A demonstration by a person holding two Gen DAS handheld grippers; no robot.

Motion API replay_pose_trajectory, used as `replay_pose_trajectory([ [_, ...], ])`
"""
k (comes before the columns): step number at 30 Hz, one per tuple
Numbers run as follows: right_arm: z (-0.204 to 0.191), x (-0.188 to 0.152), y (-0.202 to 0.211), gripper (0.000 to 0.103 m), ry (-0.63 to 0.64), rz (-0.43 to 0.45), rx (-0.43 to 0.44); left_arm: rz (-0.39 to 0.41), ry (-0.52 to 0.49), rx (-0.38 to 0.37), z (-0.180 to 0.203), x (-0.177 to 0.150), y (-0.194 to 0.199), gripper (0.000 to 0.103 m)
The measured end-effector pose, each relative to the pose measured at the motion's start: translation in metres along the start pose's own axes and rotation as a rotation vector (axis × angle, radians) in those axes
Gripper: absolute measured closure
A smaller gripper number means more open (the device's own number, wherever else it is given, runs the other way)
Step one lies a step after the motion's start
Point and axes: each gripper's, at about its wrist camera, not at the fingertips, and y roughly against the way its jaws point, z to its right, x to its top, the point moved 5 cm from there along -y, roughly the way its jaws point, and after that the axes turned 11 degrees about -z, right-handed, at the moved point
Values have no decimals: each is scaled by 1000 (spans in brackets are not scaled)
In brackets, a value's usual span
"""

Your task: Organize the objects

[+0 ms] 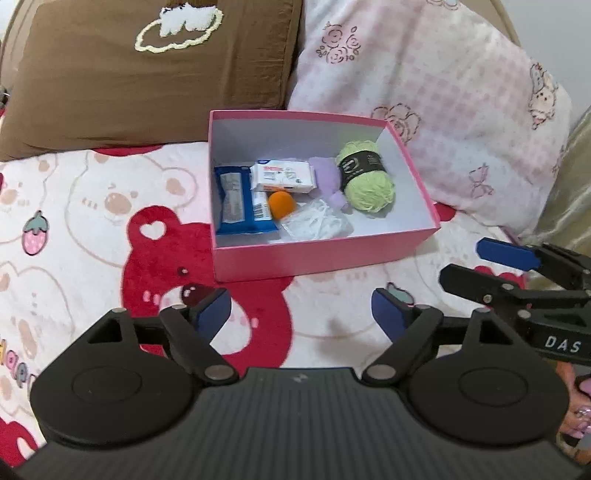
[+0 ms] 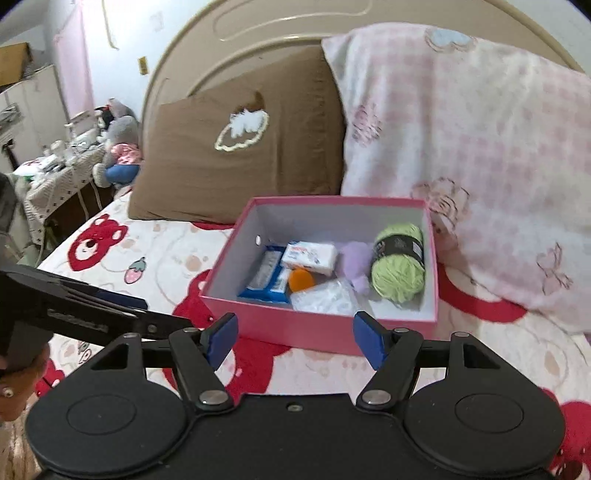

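Observation:
A pink box [image 1: 325, 254] [image 2: 432, 280] stands open on the bed. Inside lie a green yarn ball [image 1: 365, 181] [image 2: 399, 266], a blue packet [image 1: 236, 199] [image 2: 266, 277], a white tissue pack [image 1: 284, 177] [image 2: 310, 256], an orange ball [image 1: 281, 203] [image 2: 301, 279], a purple soft item [image 1: 327, 177] [image 2: 356, 258] and a clear bag of white bits [image 1: 317, 221] [image 2: 325, 297]. My left gripper [image 1: 299, 306] [image 2: 162, 314] hangs open just short of the box's near wall, nothing between its fingers. My right gripper [image 2: 295, 334] [image 1: 476, 264] is open and empty too, beside the box's near right corner.
A brown pillow [image 1: 147, 74] [image 2: 240, 155] and a pink checked pillow [image 1: 424, 92] [image 2: 461, 147] lean on the headboard [image 2: 295, 29] right behind the box. The bear-print sheet [image 1: 92, 221] spreads to the left. A cluttered side table [image 2: 55, 166] and a plush toy [image 2: 118, 147] stand beyond the bed's left edge.

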Motion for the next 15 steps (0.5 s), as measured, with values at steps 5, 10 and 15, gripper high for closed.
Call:
replay_pose_trajectory([
  [5, 0, -5, 0, 29, -13, -7, -8, 13, -8, 30, -3, -1, 3, 18],
  [10, -2, -8, 3, 25, -26, 2, -40, 18, -7, 15, -3, -4, 8, 14],
  [15, -1, -10, 6, 9, -34, 23, -70, 11, -8, 21, -1, -6, 6, 9],
])
